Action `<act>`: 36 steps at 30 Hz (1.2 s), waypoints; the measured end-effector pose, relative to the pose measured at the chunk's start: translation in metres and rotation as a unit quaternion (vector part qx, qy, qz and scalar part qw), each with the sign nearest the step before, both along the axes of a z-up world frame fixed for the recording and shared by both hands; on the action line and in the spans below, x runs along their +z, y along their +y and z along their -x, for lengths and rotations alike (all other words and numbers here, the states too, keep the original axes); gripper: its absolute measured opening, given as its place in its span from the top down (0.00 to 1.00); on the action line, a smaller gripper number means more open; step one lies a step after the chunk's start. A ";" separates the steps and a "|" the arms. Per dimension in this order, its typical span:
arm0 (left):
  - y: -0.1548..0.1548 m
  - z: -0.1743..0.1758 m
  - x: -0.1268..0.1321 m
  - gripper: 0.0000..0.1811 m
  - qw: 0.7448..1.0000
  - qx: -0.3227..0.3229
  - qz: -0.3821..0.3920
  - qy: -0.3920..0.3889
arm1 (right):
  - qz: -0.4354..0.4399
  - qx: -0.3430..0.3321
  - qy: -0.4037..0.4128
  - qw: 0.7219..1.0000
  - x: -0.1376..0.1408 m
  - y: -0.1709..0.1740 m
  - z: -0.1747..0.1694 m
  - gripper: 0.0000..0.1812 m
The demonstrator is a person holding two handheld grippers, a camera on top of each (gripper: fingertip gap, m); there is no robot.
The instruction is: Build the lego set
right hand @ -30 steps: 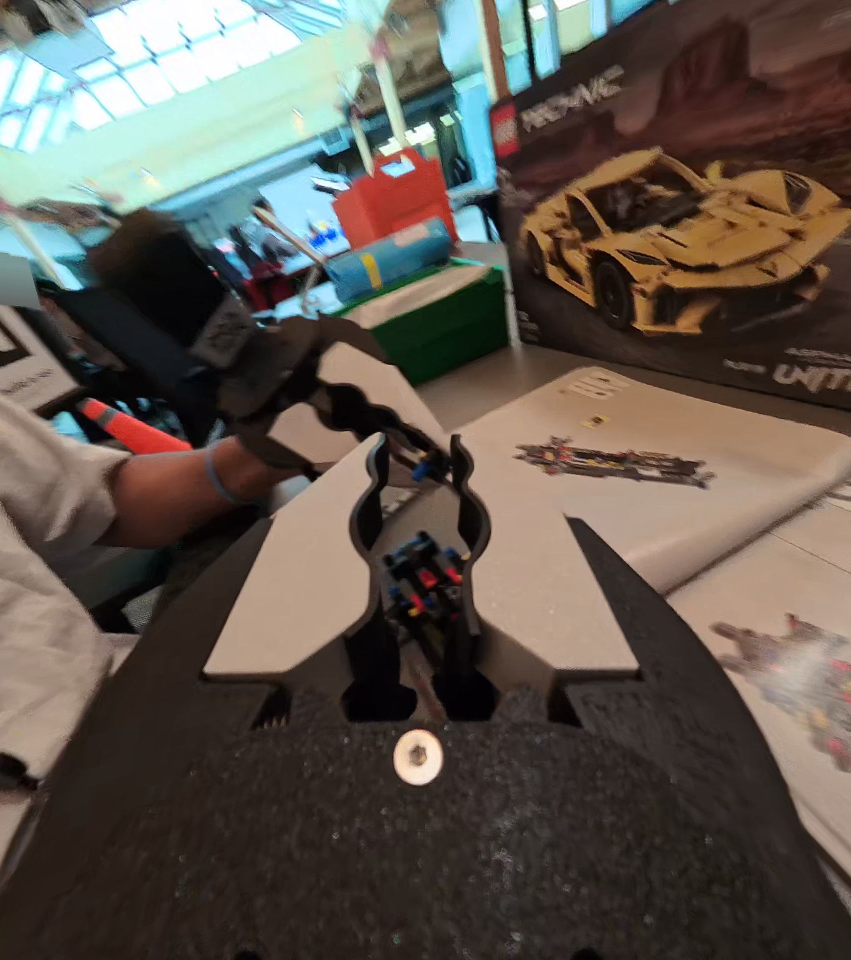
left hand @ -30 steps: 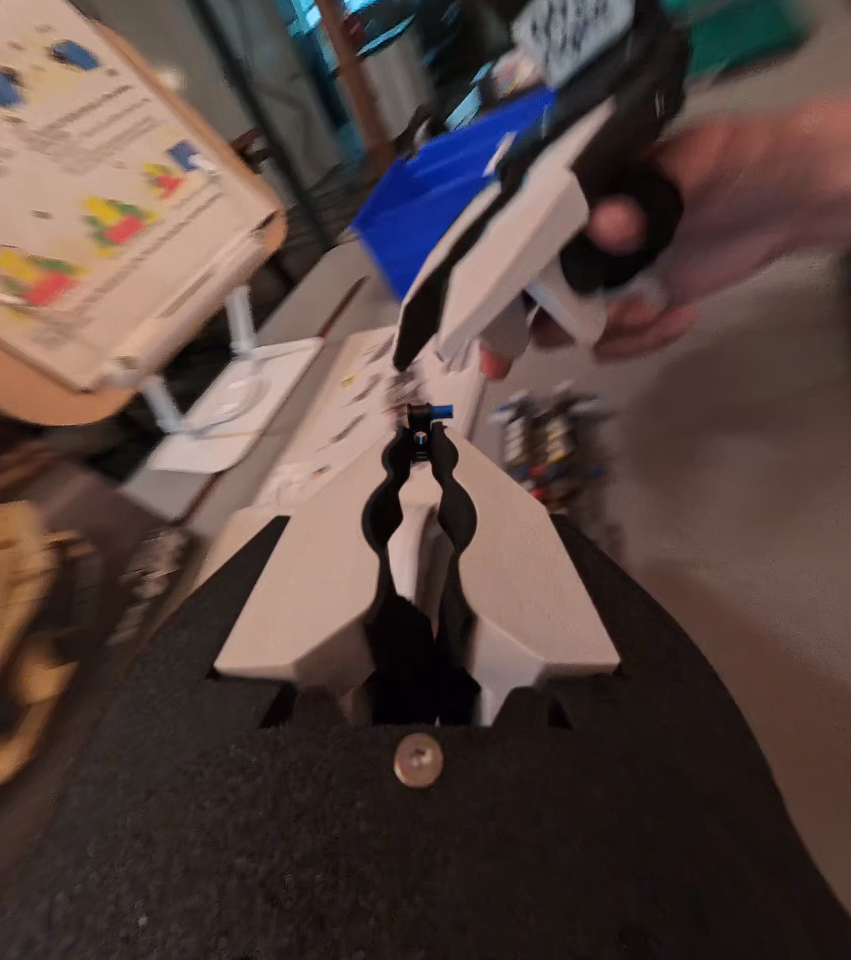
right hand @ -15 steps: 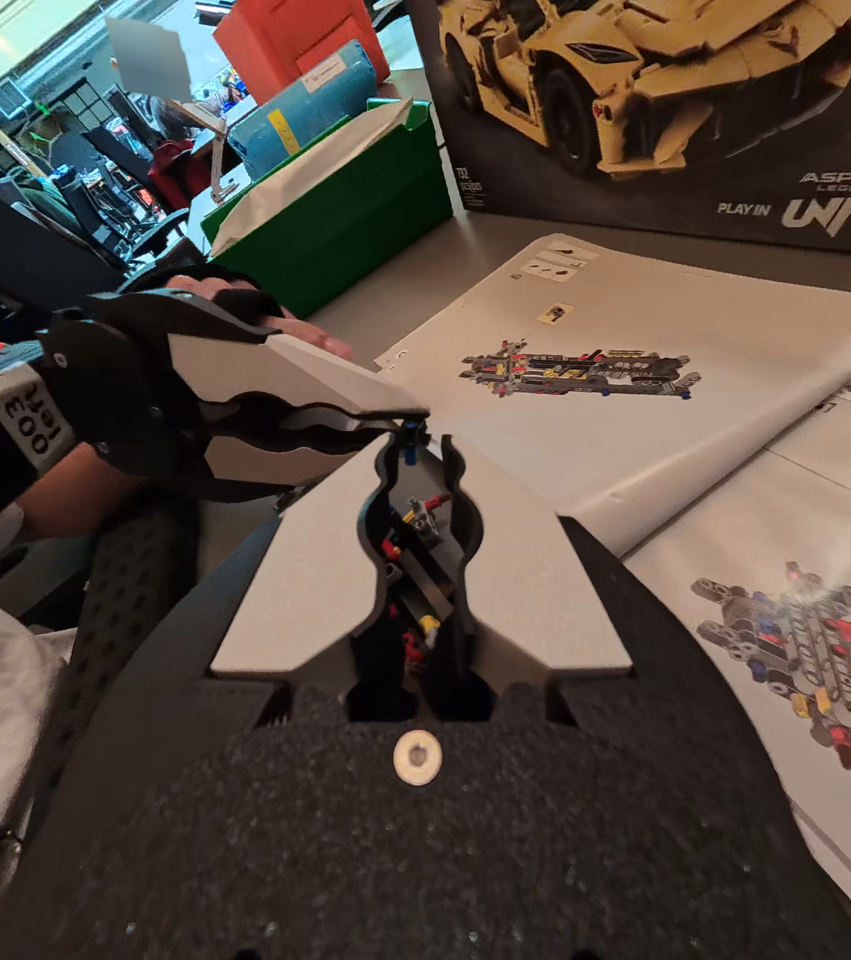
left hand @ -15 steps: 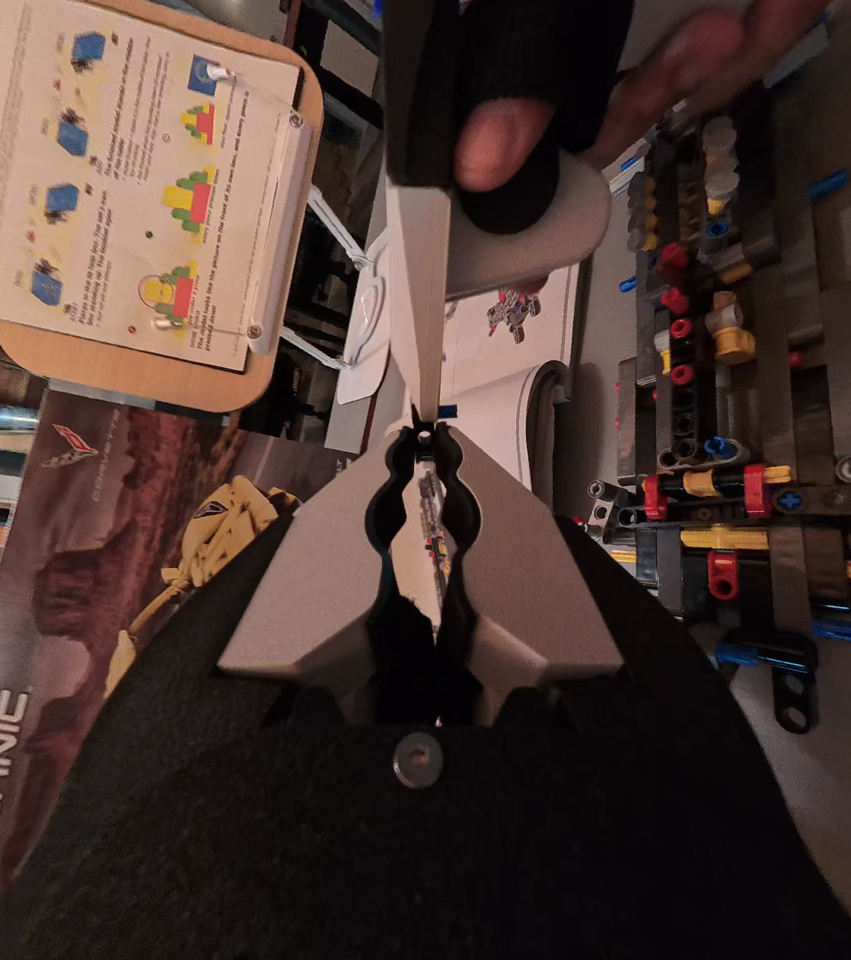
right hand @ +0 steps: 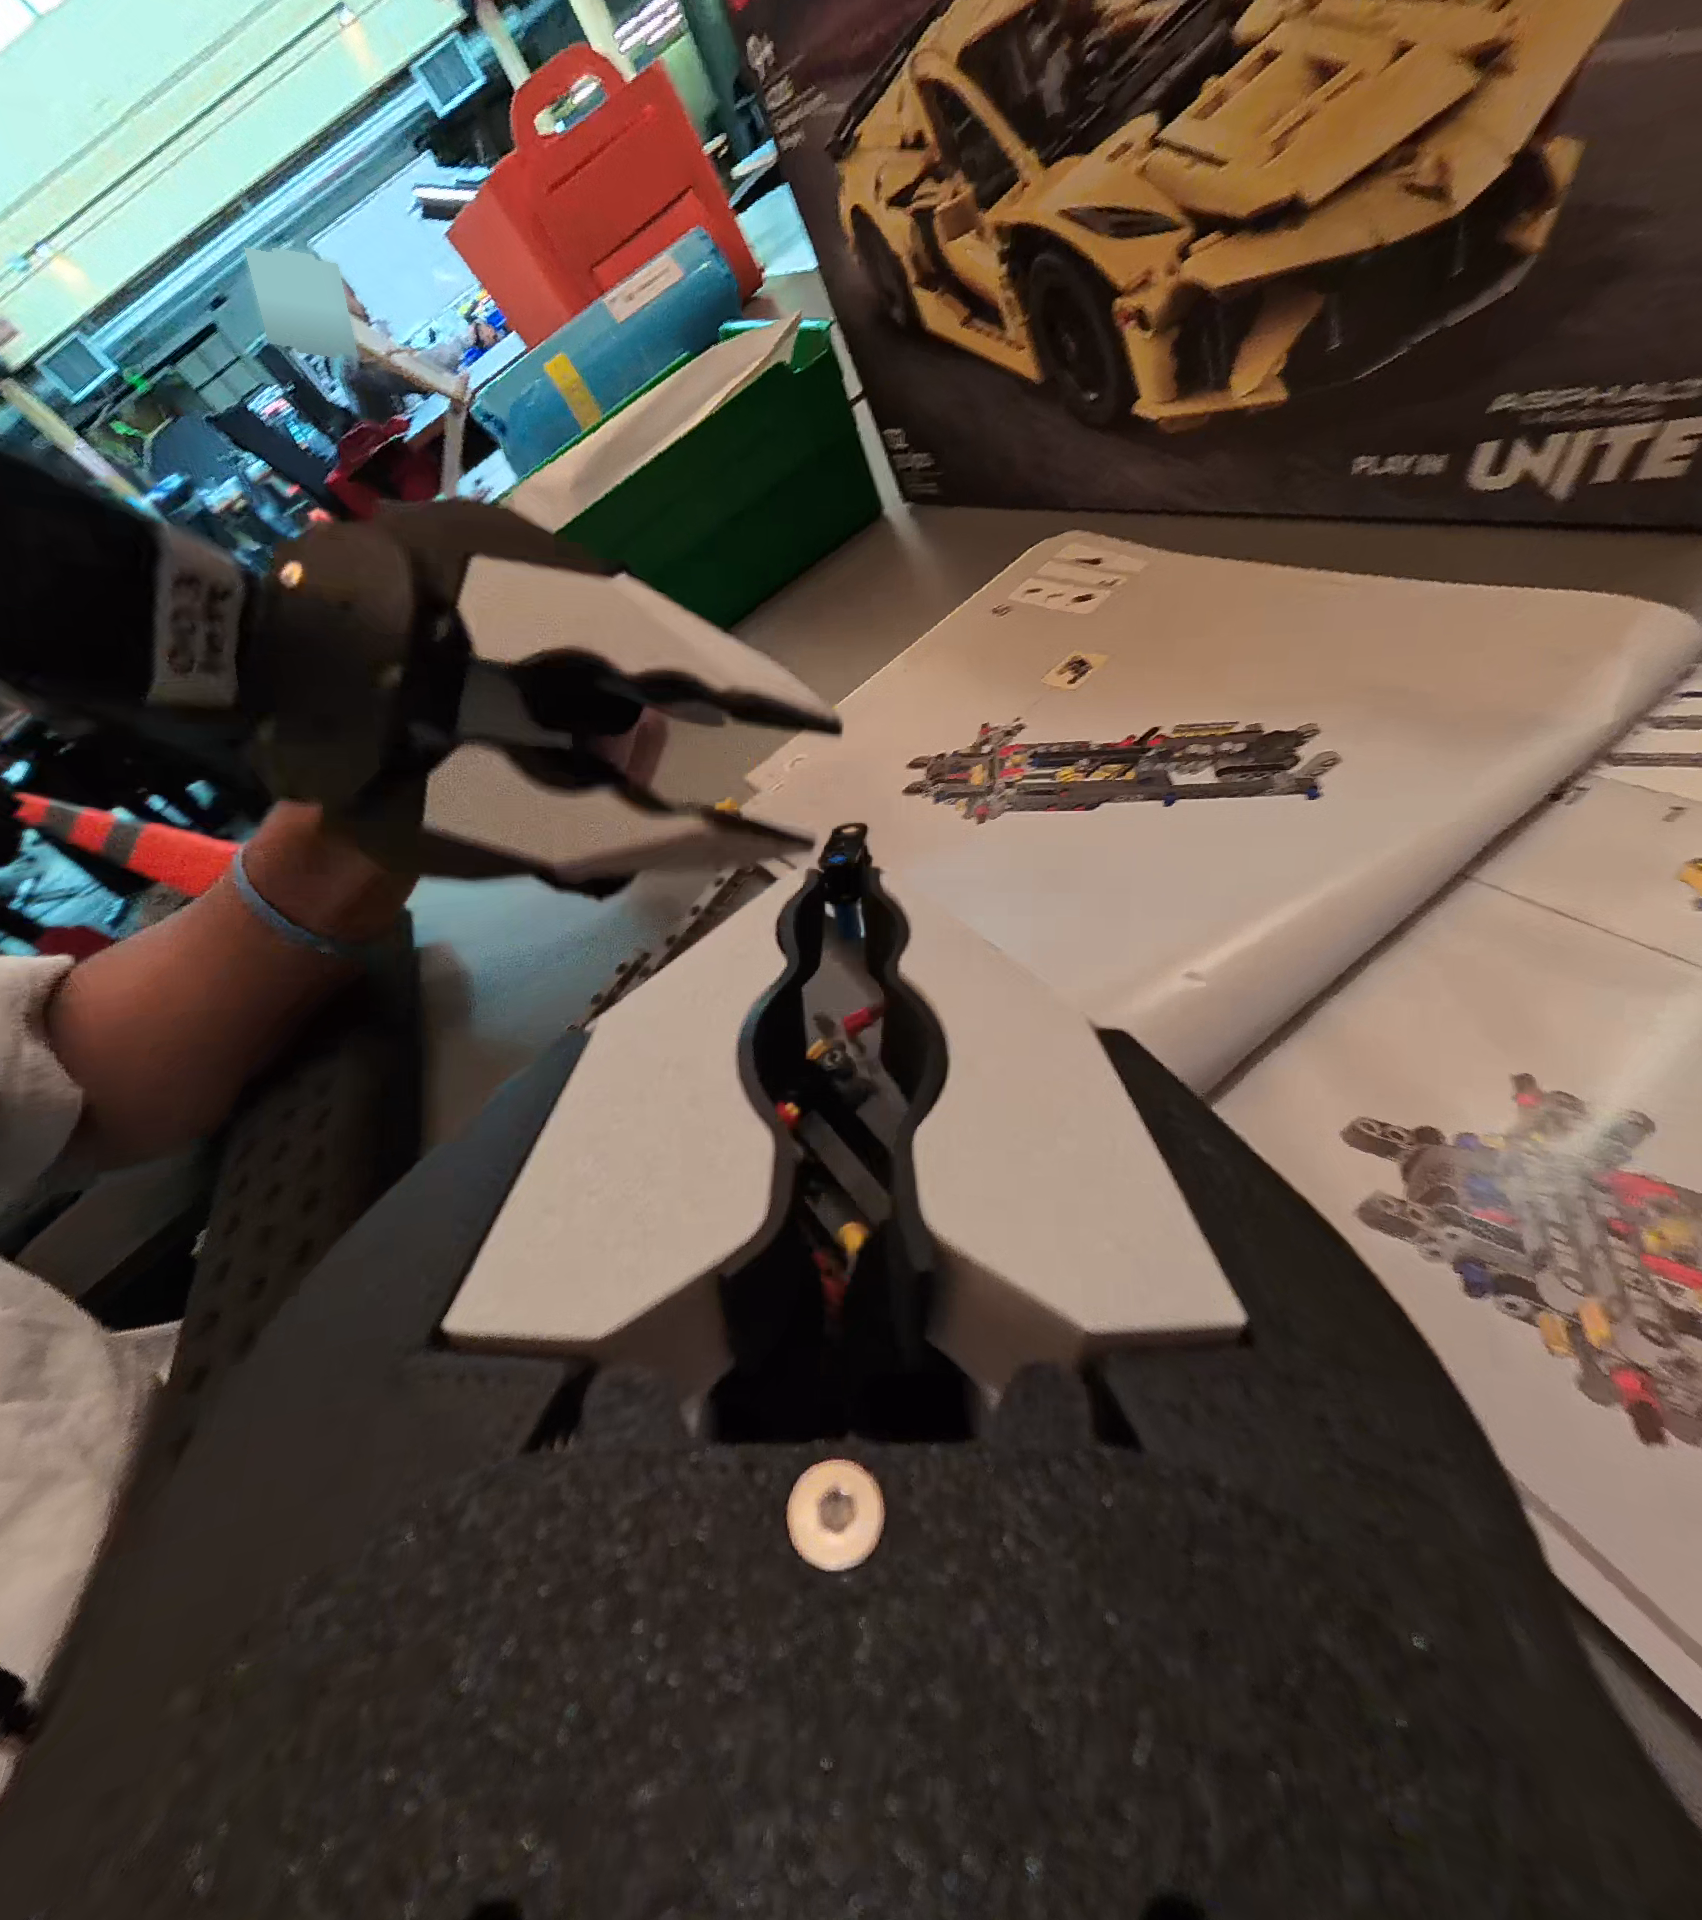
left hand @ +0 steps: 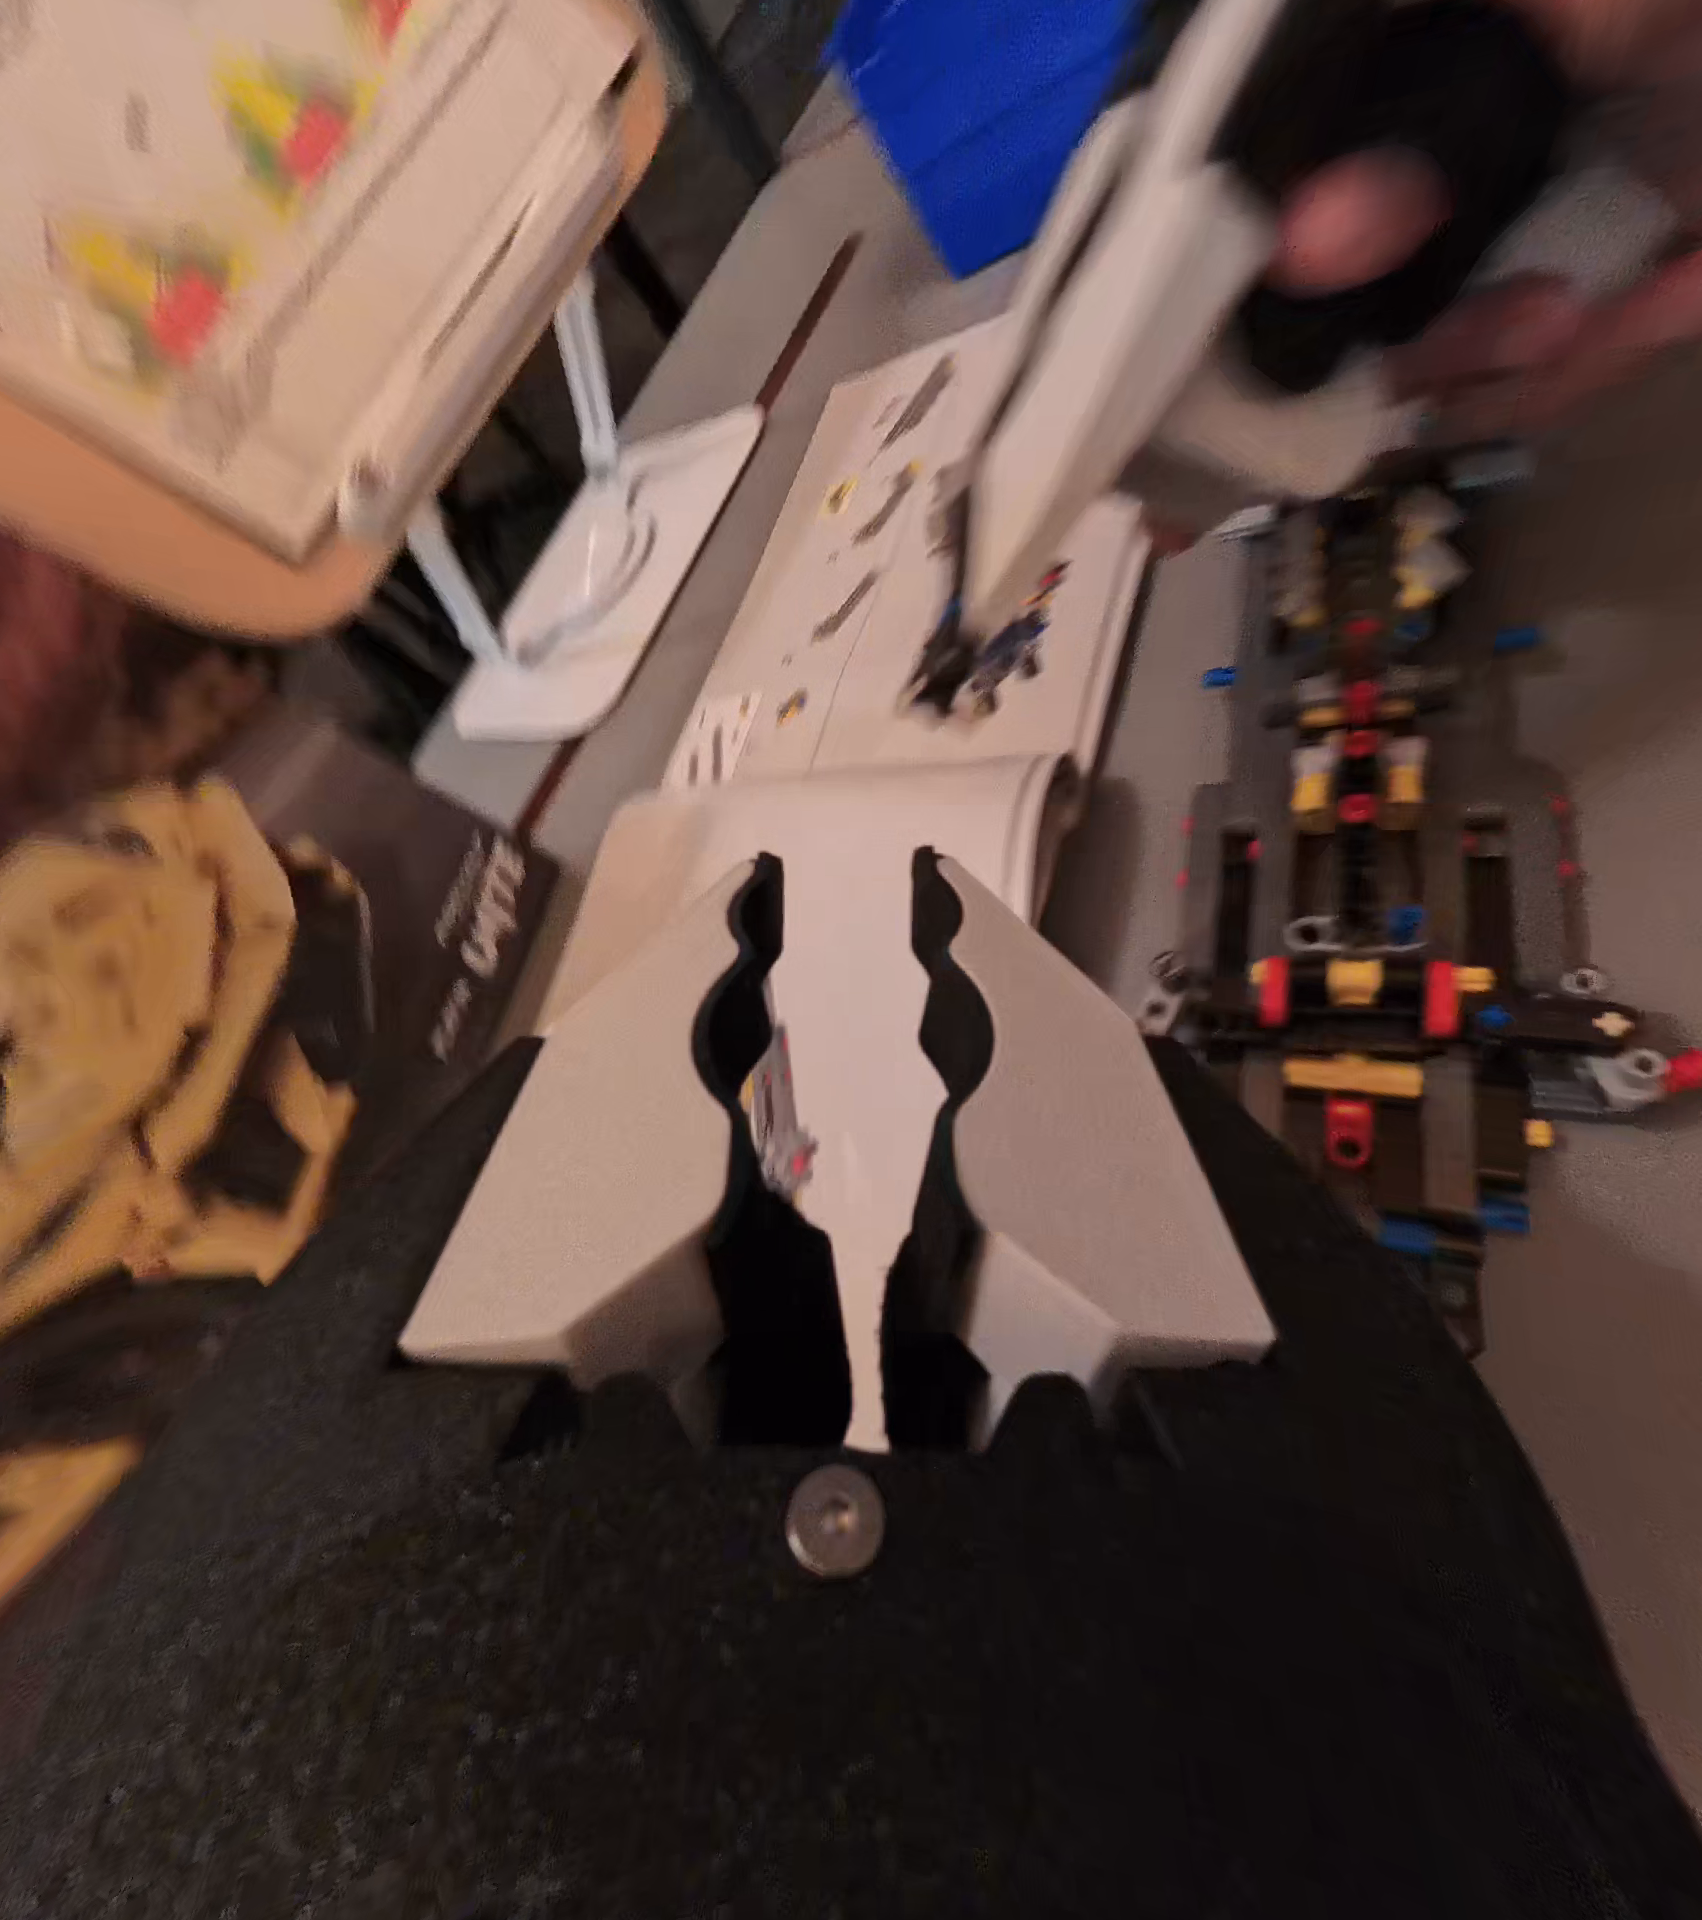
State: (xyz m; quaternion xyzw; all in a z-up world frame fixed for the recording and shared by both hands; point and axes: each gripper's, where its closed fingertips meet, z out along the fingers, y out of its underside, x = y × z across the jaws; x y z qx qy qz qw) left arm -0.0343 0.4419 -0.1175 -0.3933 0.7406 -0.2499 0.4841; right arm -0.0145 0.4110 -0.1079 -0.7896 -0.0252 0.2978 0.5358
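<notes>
Two grippers in play. Left gripper (left hand: 847,862): fingers spread apart, nothing between them, seen over the open instruction booklet (left hand: 930,665). In the right wrist view the same left gripper (right hand: 816,774) sits at left, jaws parted, empty, held by one gloved hand (right hand: 327,675).

Right gripper (right hand: 842,883): fingers clenched on one small black lego piece with a blue pin (right hand: 845,847) poking out past the tips. In the left wrist view the right gripper (left hand: 992,582) shows at upper right, blurred, tips down over the booklet page, one hand (left hand: 1449,239) around it; the piece at its tips is too smeared there to make out.

One partly built lego chassis (left hand: 1356,935) lies flat on the grey table (left hand: 1657,1299), just right of the booklet: dark frame with red, yellow and blue parts. In the right wrist view a bit of it shows through the gap between the right gripper's fingers (right hand: 836,1132).

One booklet, two open pages visible (right hand: 1242,790), each with a printed build diagram.

One set box with a yellow car picture (right hand: 1294,260) stands upright behind the booklet. One green bin (right hand: 743,468) beside the box, one red carton (right hand: 608,208) and one blue roll (right hand: 618,332) behind it. One clipboard-style sheet on a white stand (left hand: 203,260) at upper left of the left wrist view, blurred.
</notes>
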 end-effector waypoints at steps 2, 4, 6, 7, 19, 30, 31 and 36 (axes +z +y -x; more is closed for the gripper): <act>0.047 0.007 -0.001 0.90 0.993 0.084 0.081 0.014 | -0.010 -0.031 -0.010 0.999 0.002 -0.002 -0.009 0.97; 0.098 0.022 -0.005 0.90 0.973 0.177 0.144 0.019 | -0.013 -0.057 -0.013 0.998 0.003 -0.004 -0.015 0.97; 0.147 0.043 -0.011 0.90 0.944 0.274 0.181 0.017 | -0.014 -0.066 -0.012 0.998 0.003 -0.004 -0.016 0.97; 0.166 0.053 -0.015 0.90 0.930 0.314 0.191 0.019 | -0.013 -0.066 -0.013 0.998 0.003 -0.004 -0.015 0.97; 0.188 0.062 -0.050 0.91 0.919 0.359 0.148 0.072 | 0.003 -0.059 -0.020 0.998 -0.010 -0.002 -0.014 0.97; 0.178 0.056 -0.046 0.91 0.923 0.343 0.159 0.066 | 0.000 -0.059 -0.012 0.998 -0.007 -0.003 -0.015 0.97; 0.177 0.055 -0.045 0.91 0.924 0.342 0.158 0.064 | 0.000 -0.060 -0.012 0.998 -0.007 -0.003 -0.015 0.97; 0.176 0.054 -0.041 0.92 0.926 0.339 0.155 0.060 | 0.000 -0.057 -0.020 0.998 -0.008 -0.002 -0.013 0.97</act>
